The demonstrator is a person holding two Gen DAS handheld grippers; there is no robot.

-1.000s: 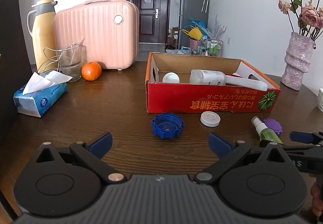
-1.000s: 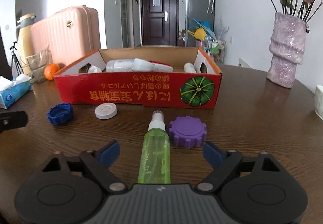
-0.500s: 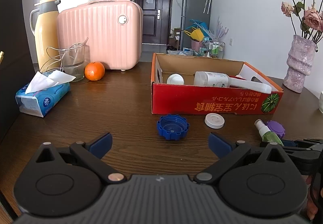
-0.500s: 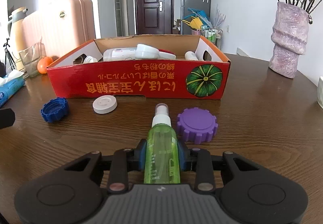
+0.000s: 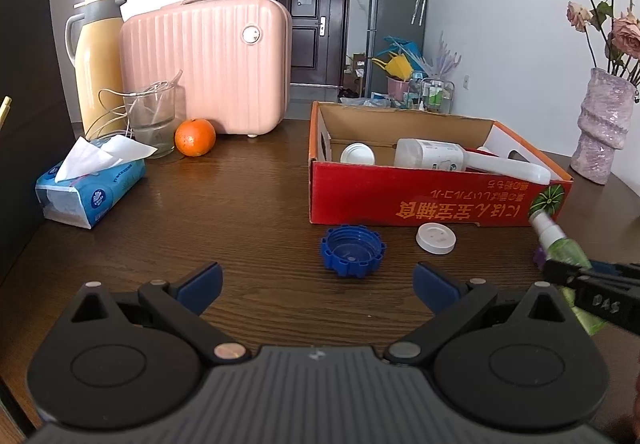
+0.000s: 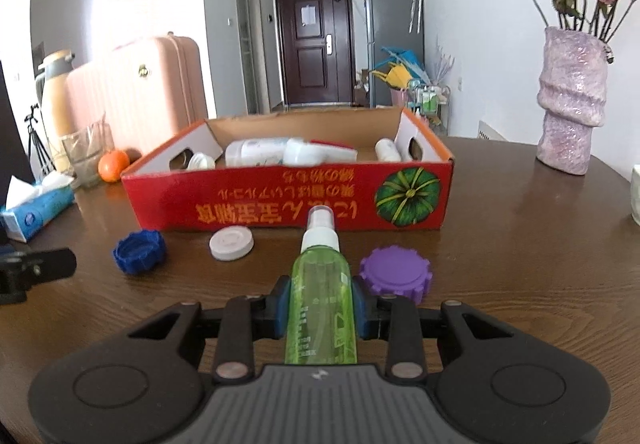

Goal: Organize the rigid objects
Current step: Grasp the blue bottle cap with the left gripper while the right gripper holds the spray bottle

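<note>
My right gripper (image 6: 320, 306) is shut on a green spray bottle (image 6: 322, 284) and holds it lifted above the table, nozzle toward the red cardboard box (image 6: 288, 199). The bottle also shows in the left wrist view (image 5: 560, 244). The box (image 5: 436, 199) holds white bottles and a lid. A blue cap (image 5: 352, 250), a white lid (image 5: 435, 238) and a purple cap (image 6: 395, 274) lie on the table before the box. My left gripper (image 5: 316, 280) is open and empty, just short of the blue cap.
A pink suitcase (image 5: 208, 63), a yellow thermos (image 5: 98, 55), a glass (image 5: 152, 119), an orange (image 5: 195, 137) and a tissue pack (image 5: 90, 183) stand at the left. A purple vase (image 6: 572, 99) with dried roses stands at the right.
My right gripper closed on the green spray bottle and has lifted it off the table. My left gripper has drifted slightly and stays open.
</note>
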